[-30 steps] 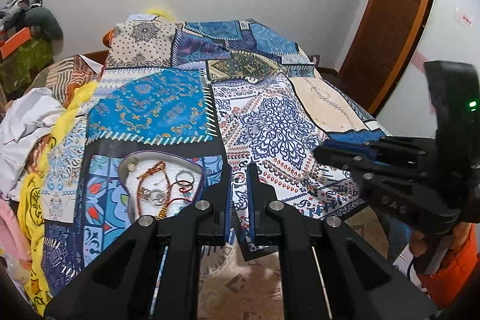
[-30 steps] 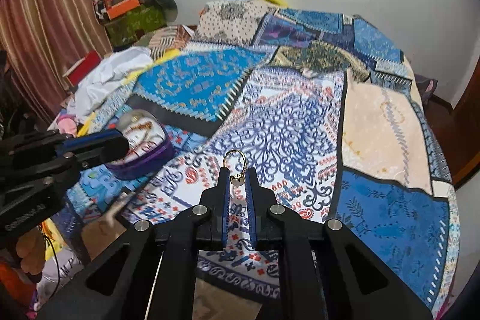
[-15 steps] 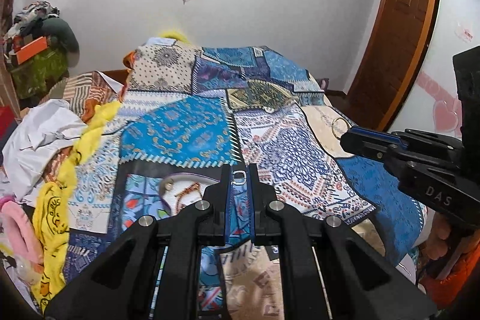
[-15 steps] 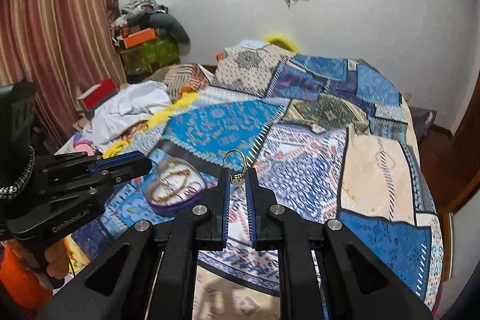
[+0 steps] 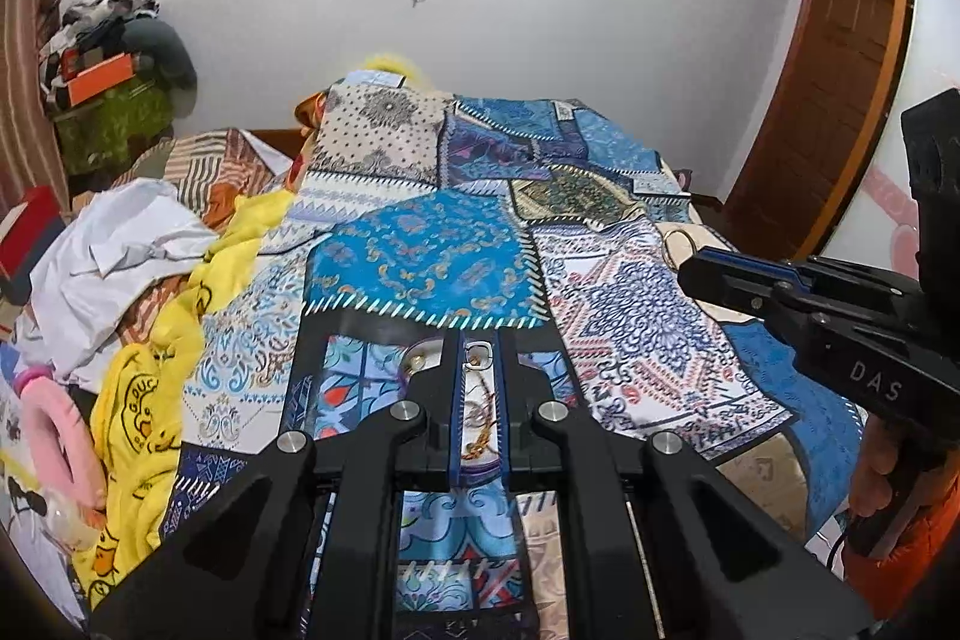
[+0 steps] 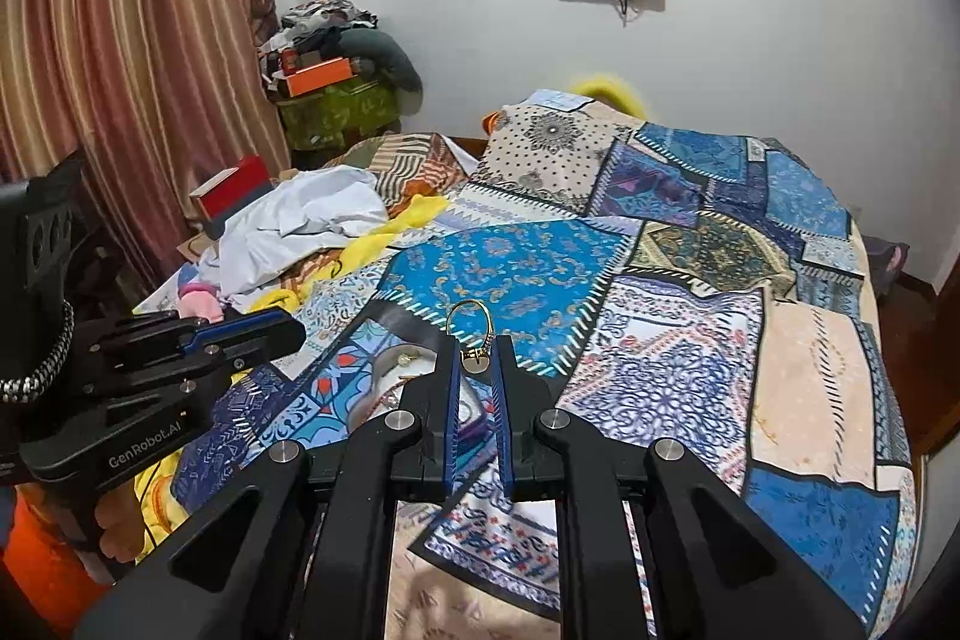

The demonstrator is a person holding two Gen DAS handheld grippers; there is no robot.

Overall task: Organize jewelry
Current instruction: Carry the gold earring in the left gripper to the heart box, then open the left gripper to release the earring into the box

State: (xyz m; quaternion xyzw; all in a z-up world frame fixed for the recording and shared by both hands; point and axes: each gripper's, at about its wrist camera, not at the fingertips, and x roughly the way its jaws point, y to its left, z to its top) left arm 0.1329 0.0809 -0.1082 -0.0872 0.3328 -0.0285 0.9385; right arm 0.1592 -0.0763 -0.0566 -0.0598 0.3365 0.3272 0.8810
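Note:
My right gripper [image 6: 477, 351] is shut on a gold ring [image 6: 469, 325], held upright above the bed; the ring also shows in the left wrist view [image 5: 679, 242] at the tip of the right gripper [image 5: 690, 268]. My left gripper [image 5: 479, 347] is shut on a small metal ring [image 5: 479, 352]. A purple-rimmed jewelry tray [image 5: 420, 361] with chains and rings lies on the patchwork bedspread just below both grippers, mostly hidden by the fingers; in the right wrist view the tray [image 6: 396, 370] sits left of my right fingers.
The patchwork bedspread [image 6: 660, 340] covers the bed. White cloth [image 6: 300, 226], yellow cloth [image 5: 150, 400] and a pink item [image 5: 54, 430] pile at the bed's left side. A curtain [image 6: 120, 100] hangs at left and a wooden door [image 5: 840, 100] stands at right.
Both grippers have risen and tilted up from the bed, each keeping its ring. The tray now sits lower in both views, more hidden behind the fingers.

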